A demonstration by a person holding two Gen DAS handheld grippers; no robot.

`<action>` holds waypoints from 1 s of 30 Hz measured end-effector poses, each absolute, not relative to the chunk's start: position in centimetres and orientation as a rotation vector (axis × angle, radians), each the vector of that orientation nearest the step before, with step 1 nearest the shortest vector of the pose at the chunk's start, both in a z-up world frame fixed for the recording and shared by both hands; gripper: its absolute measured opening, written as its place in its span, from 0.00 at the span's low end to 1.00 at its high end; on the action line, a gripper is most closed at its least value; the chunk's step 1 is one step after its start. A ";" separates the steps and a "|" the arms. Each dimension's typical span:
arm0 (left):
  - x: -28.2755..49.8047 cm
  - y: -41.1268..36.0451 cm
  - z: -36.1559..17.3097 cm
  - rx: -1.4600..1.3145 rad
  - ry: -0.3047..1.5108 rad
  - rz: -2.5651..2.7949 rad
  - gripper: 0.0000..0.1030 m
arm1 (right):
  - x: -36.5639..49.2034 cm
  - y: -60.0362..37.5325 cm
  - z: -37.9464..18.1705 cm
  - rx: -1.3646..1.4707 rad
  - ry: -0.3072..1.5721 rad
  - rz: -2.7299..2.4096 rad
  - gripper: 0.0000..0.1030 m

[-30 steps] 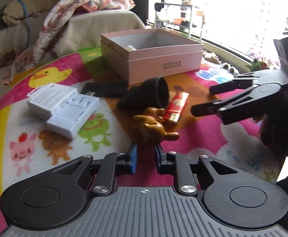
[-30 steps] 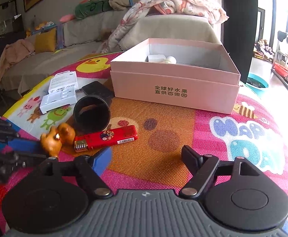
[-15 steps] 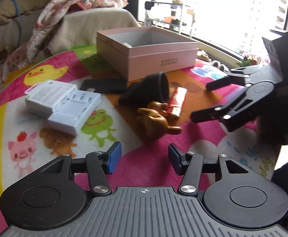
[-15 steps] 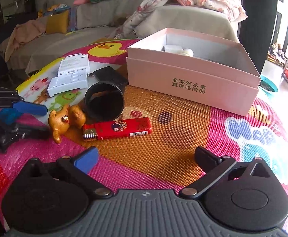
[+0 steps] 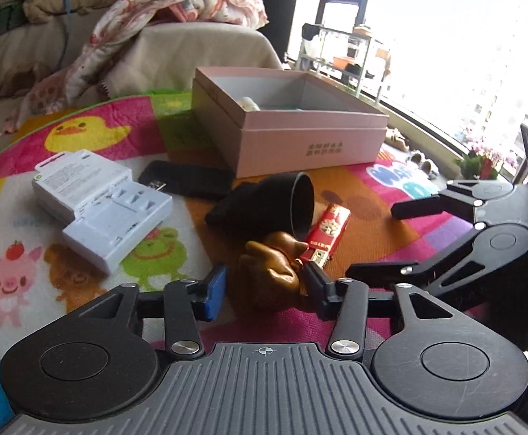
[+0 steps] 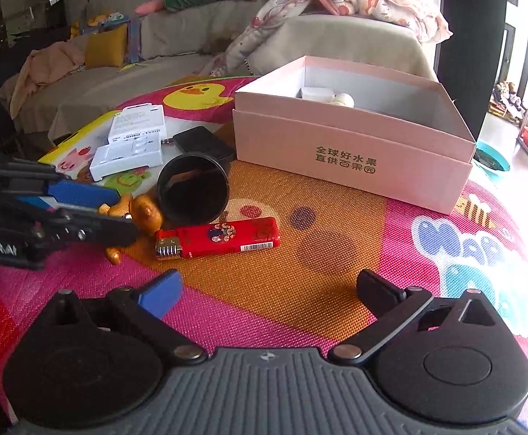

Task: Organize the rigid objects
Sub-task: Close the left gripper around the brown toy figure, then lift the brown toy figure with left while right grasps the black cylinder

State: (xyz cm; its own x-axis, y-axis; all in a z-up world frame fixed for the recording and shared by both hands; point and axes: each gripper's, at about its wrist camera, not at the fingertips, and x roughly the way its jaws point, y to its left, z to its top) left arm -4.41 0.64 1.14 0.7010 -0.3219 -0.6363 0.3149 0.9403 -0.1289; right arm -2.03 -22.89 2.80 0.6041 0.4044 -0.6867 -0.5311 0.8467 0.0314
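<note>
The job looks barely begun: the pink box [image 6: 350, 152] at the far side of the bright play mat [image 6: 336, 253] holds only a couple of pale items, while most things lie loose on the mat. Left to sort are the brown bear figurine [image 5: 274, 272], the red lighter [image 6: 216, 241], the black cup [image 6: 191, 192] on its side, the white packets [image 5: 97, 203] and a flat black gadget [image 5: 187, 181]. The left gripper [image 5: 264, 286] has its fingers fairly narrow on either side of the figurine, not yet closed on it as far as I can judge. The right gripper [image 6: 267, 290] hangs with fingers wide and empty, near the lighter. The right view shows the box's contents and the cup's open mouth; the left view shows the figurine between the fingers.
</note>
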 end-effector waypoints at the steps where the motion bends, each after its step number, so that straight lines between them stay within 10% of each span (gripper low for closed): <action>1: -4.7 0.5 1.1 0.013 0.695 -0.357 0.37 | -2.0 -22.9 2.8 -0.183 0.746 0.545 1.00; 16: -6.0 4.9 1.1 -0.027 0.692 -0.294 0.34 | 0.3 -16.4 4.9 -0.227 0.706 0.610 0.79; 20: -5.8 4.5 1.0 -0.020 0.677 -0.283 0.35 | 2.4 -15.5 4.5 -0.192 0.773 0.592 0.46; 30: -8.3 1.8 1.1 0.116 0.640 -0.378 0.32 | -2.7 -20.8 6.9 -0.240 0.731 0.575 0.46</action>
